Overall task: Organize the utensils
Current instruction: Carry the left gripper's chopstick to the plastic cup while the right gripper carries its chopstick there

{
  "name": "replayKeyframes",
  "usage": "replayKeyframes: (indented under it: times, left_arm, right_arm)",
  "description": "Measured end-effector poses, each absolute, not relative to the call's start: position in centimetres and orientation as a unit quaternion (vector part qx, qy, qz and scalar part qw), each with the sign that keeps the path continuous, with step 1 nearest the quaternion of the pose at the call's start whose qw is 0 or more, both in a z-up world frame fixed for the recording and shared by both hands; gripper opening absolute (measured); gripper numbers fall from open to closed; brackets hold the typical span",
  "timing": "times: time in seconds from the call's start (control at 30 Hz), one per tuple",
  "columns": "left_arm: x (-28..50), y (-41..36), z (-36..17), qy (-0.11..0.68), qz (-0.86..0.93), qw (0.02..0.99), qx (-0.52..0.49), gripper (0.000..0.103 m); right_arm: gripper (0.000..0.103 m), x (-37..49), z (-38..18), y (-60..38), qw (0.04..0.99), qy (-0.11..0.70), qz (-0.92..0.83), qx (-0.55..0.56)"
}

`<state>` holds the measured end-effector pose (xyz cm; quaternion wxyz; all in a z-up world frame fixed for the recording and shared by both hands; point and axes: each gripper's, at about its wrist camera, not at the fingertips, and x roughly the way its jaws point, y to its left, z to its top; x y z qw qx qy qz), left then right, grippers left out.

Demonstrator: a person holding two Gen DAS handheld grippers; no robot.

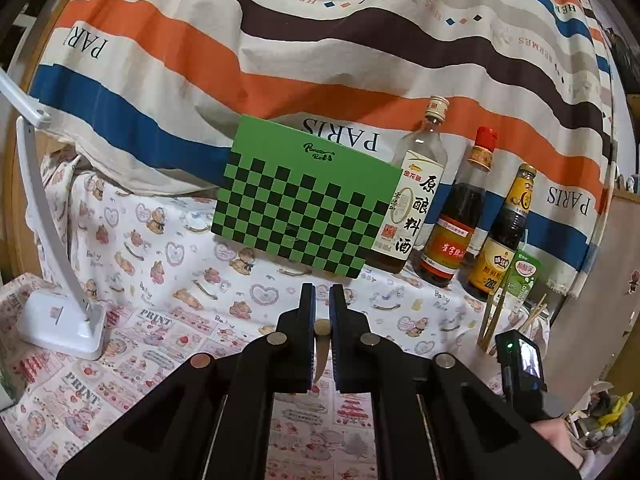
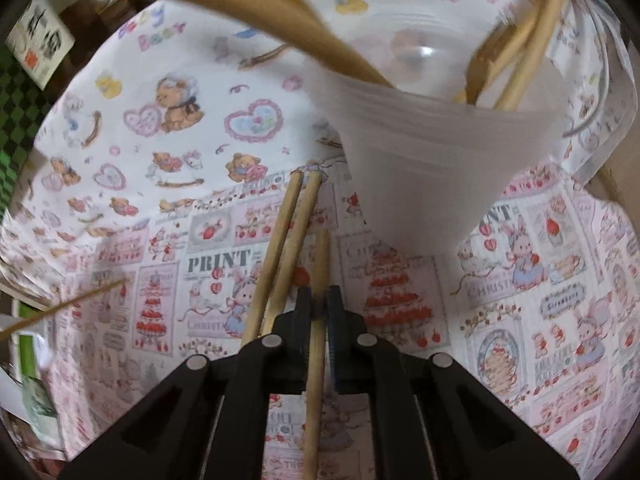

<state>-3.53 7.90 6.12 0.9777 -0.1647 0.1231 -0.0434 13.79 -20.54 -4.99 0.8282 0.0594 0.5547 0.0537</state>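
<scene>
My right gripper (image 2: 319,300) is shut on a wooden chopstick (image 2: 318,344) that runs up between its fingers, just below a translucent plastic cup (image 2: 436,152). Two more chopsticks (image 2: 286,248) lie on the cloth to the left of the held one. The cup holds several wooden utensils (image 2: 516,60), blurred. My left gripper (image 1: 322,300) is shut on a thin utensil with a round brass-coloured end (image 1: 321,327), held above the table. In the left wrist view the right gripper's body (image 1: 520,364) is at the lower right beside chopsticks (image 1: 494,312) standing in the cup.
A green checkered box (image 1: 304,208) leans on the striped cloth backdrop (image 1: 280,52). Three sauce bottles (image 1: 452,216) and a green carton (image 1: 524,280) stand to its right. A white desk lamp (image 1: 60,320) stands at the left. A thin skewer (image 2: 64,308) pokes in from the left.
</scene>
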Motion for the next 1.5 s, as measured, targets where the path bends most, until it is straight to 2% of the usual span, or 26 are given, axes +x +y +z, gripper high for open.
replayKeyframes:
  times: [0.17, 0.27, 0.57, 0.8, 1.17, 1.5]
  left_arm:
    - [-3.8, 7.8, 6.3, 0.115, -0.043, 0.980, -0.156, 0.006]
    - [-4.2, 7.6, 6.5, 0.101, -0.045, 0.983, -0.149, 0.006]
    - [-3.7, 7.6, 6.0, 0.116, -0.061, 0.978, -0.163, 0.006]
    - [-4.2, 7.6, 6.2, 0.104, -0.073, 0.977, -0.171, 0.006]
    - [-4.6, 5.1, 7.0, 0.097, -0.121, 0.979, -0.135, 0.006]
    - [-5.2, -0.4, 12.7, 0.082, -0.155, 0.978, -0.111, 0.006]
  right_arm:
    - [0.007, 13.3, -5.2, -18.4, 0.838, 0.545, 0.032, 0.002]
    - [0.006, 11.7, -3.0, -17.7, 0.856, 0.511, 0.074, 0.015]
    - [0.006, 6.7, 9.0, -20.5, 0.930, 0.331, 0.147, 0.061]
    - [0.006, 2.3, 13.6, -22.7, 0.958, 0.227, 0.164, 0.060]
    - [0.006, 1.1, 18.0, -26.4, 0.965, 0.153, 0.184, 0.103]
    - [0.006, 1.0, 20.6, -33.4, 0.964, 0.128, 0.174, 0.157]
